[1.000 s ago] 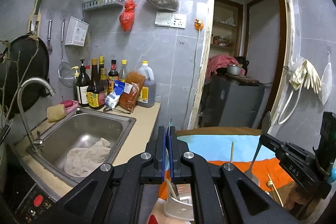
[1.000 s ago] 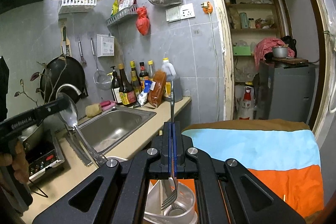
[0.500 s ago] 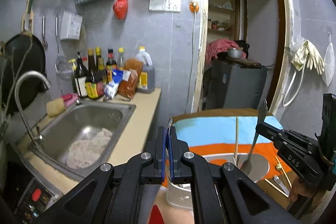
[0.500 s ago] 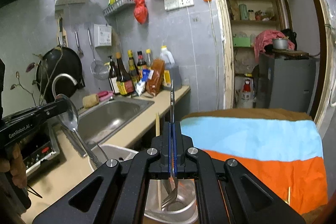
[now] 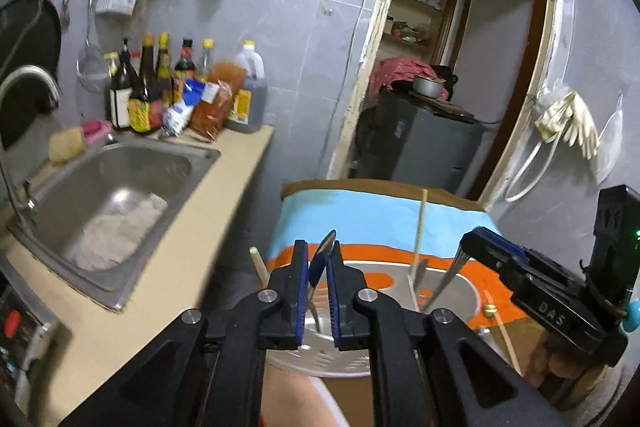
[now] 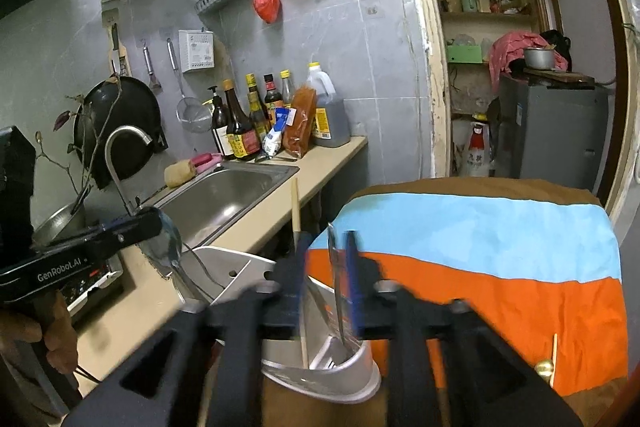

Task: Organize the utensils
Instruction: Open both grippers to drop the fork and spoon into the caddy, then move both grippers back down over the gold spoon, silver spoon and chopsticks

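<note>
My left gripper (image 5: 318, 291) and right gripper (image 6: 326, 291) stand slightly apart, spoon (image 5: 320, 263) and fork (image 6: 336, 291) loose between them, hung directly above the utensil holder (image 6: 320, 375) for dropping in.

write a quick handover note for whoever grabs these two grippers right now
Left tongs: parted around the spoon, whose handle already reaches into the utensil holder.
Right tongs: parted; the fork stands in the holder, apparently released.
Done: one chopstick, fork and spoon in the holder.
Left: lift both clear, then collect the loose chopsticks on the striped cloth.
</note>
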The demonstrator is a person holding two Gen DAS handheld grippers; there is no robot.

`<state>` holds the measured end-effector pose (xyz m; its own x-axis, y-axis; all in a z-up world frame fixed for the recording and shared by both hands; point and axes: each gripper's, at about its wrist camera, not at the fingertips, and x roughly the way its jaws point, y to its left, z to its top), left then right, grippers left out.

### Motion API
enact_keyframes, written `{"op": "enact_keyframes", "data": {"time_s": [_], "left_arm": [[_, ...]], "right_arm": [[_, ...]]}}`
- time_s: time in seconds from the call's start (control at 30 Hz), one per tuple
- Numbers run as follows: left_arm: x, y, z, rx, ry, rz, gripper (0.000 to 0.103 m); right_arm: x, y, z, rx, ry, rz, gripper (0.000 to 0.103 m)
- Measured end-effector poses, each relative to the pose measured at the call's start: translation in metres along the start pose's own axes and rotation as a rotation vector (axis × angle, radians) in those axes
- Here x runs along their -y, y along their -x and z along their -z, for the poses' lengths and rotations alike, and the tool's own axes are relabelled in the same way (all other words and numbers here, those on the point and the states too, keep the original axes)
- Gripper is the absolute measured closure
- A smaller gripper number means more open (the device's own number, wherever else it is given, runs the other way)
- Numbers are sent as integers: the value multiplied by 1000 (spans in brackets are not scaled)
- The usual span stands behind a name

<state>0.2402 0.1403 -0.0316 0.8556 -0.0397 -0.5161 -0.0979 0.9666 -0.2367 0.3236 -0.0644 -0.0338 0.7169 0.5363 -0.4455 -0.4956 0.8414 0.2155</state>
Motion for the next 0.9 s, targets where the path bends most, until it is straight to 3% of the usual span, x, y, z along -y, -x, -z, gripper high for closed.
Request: {"op": "enact_keyframes", "data": {"time_s": [0.03, 0.17, 0.23, 0.3, 0.37, 0.47, 0.53, 0.63, 0.8, 0.9], "left_arm": [[-1, 0, 1, -2, 10, 10, 93], [-1, 0, 4, 2, 55, 60, 86], [1, 3, 4, 24, 77, 86, 68], [5, 7, 4, 46, 88, 102, 55], [13, 10, 1, 69, 86, 121, 51], [27, 14, -3, 89, 62, 135, 42], [39, 17, -5, 113, 48, 149, 29], [53, 22, -7, 147, 38, 163, 18], [84, 30, -6, 214, 17, 158, 2], [103, 34, -3, 250, -4, 139, 1]], "right_arm": [[1, 2, 0, 6, -7, -3, 64], [5, 14, -3, 28, -23, 9, 63], [9, 22, -5, 45, -36, 16, 53], [14, 32, -9, 69, -47, 21, 46], [19, 43, -13, 93, -55, 34, 42], [27, 59, -20, 135, -70, 61, 27], [34, 72, -24, 168, -81, 84, 15], [45, 89, -29, 205, -79, 125, 2], [61, 122, -31, 275, -53, 177, 2], [71, 141, -32, 310, -42, 192, 2]]}}
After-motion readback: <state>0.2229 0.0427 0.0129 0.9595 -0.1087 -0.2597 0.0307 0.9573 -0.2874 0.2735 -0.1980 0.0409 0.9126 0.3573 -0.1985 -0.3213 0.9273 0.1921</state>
